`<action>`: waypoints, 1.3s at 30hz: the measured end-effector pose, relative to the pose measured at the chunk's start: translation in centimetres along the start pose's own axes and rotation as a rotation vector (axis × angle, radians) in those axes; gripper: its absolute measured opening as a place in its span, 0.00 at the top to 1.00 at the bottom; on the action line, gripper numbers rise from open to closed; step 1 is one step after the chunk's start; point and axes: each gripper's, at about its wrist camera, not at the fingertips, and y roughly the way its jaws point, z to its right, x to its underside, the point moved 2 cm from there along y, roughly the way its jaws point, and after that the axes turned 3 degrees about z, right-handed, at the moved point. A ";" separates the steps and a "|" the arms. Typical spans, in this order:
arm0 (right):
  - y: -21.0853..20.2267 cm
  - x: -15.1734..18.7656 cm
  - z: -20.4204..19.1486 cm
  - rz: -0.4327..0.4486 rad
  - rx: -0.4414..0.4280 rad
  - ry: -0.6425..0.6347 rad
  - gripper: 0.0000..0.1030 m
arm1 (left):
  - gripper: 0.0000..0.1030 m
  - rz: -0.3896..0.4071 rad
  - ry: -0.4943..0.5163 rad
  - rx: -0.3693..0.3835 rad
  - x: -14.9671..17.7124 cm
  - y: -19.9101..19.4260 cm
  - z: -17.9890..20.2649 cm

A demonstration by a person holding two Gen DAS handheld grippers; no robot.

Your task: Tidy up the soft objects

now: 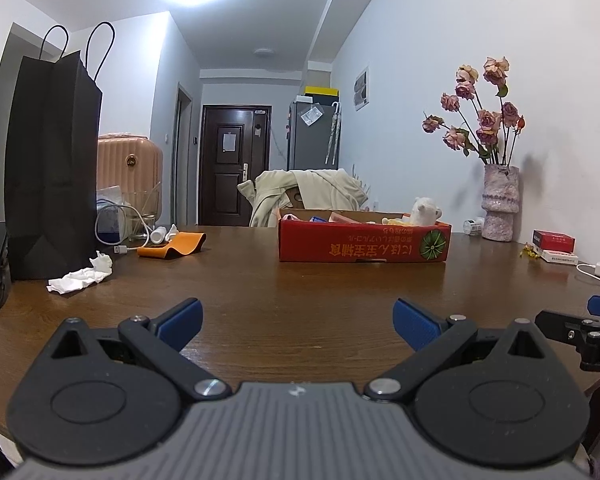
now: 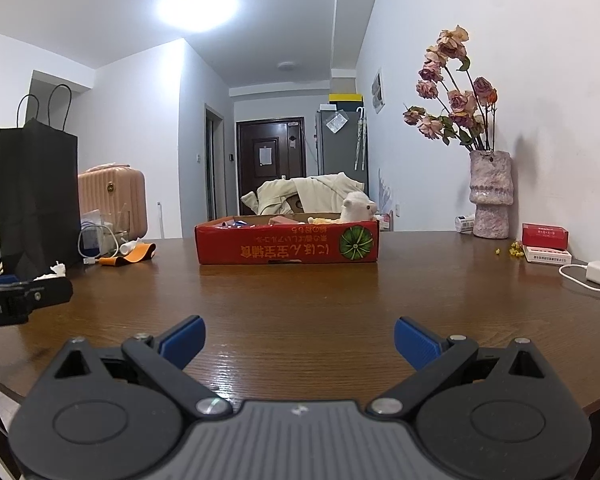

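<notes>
**Inspector A:** Start with the item. The white plush toy (image 2: pixel 358 205) sits in the far right corner of the red cardboard box (image 2: pixel 286 245), head above the rim. It looks fluffy, pale and easily squashed, with something yellow lying beside it. The other contents of the box are mostly hidden behind the near wall, so I cannot name them.

**Inspector B:** Where is the box?

**Inspector A:** Mid-table, far from both tools, on the brown wooden table (image 2: pixel 300 300). To its left lie an orange cloth (image 1: pixel 176 245) and a crumpled white tissue (image 1: pixel 82 276), just in front of the black paper bag (image 1: pixel 50 168). To its right, against the wall, stands the vase of dried roses (image 2: pixel 491 196).

**Inspector B:** What state are the tools in?

**Inspector A:** The left gripper (image 1: pixel 298 326) has its jaws spread wide and holds nothing. The right gripper (image 2: pixel 300 342) is the same, wide apart and empty. Both hover low over the near table edge.

**Inspector B:** What are the risks?

**Inspector A:** In my judgement there are three. The box is light, so a reach over its near wall could push or tip it. A shallow pinch on the plush fur could slip. A wide swing to the right could strike the vase, which looks top-heavy, and the charger cable (image 2: pixel 588 280) at the right edge could snag.
</notes>
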 end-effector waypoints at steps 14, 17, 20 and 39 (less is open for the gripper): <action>0.1 0.0 0.0 -0.001 0.001 0.002 0.02 | 0.00 0.009 0.004 0.003 0.0 0.0 0.0; 0.1 0.0 0.0 -0.002 0.001 0.003 0.02 | 0.00 0.009 0.004 0.003 0.0 0.0 0.0; 0.2 0.0 0.0 -0.003 -0.001 0.004 0.02 | 0.00 0.009 0.002 0.004 -0.1 0.0 -0.1; 0.3 0.0 -0.3 0.001 -0.003 0.000 0.02 | 0.00 0.022 0.004 -0.003 0.0 -0.2 0.0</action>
